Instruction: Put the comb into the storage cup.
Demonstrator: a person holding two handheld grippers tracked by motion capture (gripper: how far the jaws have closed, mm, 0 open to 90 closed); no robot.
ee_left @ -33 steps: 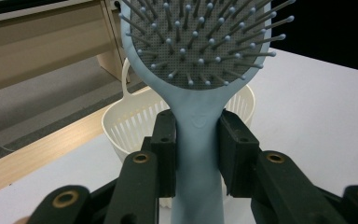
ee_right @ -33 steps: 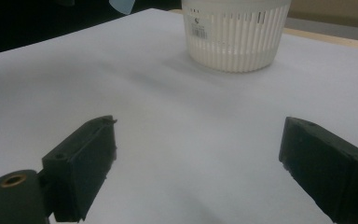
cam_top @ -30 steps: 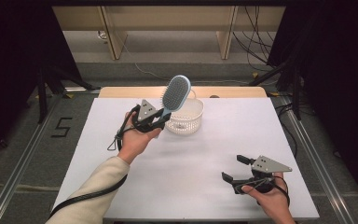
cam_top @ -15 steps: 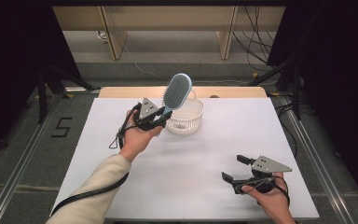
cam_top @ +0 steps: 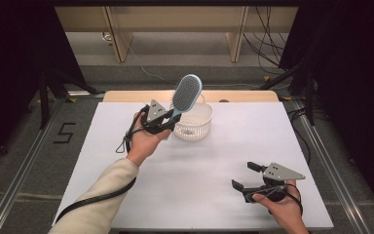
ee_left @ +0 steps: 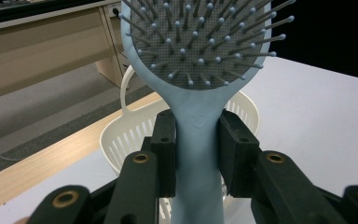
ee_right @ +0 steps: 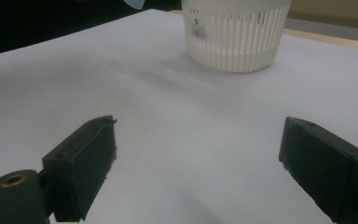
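Nothing moved: hairbrush (cam_top: 187,92) stays clamped above white basket (cam_top: 193,122).

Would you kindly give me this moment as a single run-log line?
left gripper: shut on hairbrush handle, brush head raised over white basket | right gripper: open, holding nothing, near table front right

One hairbrush (cam_top: 187,92), pale blue with a grey bristle pad, stands up at the far left of the middle. One white slotted basket (cam_top: 197,127) sits on the counter just right of it, with one loop handle on its far rim and one small label on its wall. There are two tongs: the left tongs (cam_top: 168,118) beside the basket and the right tongs (cam_top: 246,176) at the near right. One white counter (cam_top: 214,165) carries the basket. Two forearms come in from the near edge.
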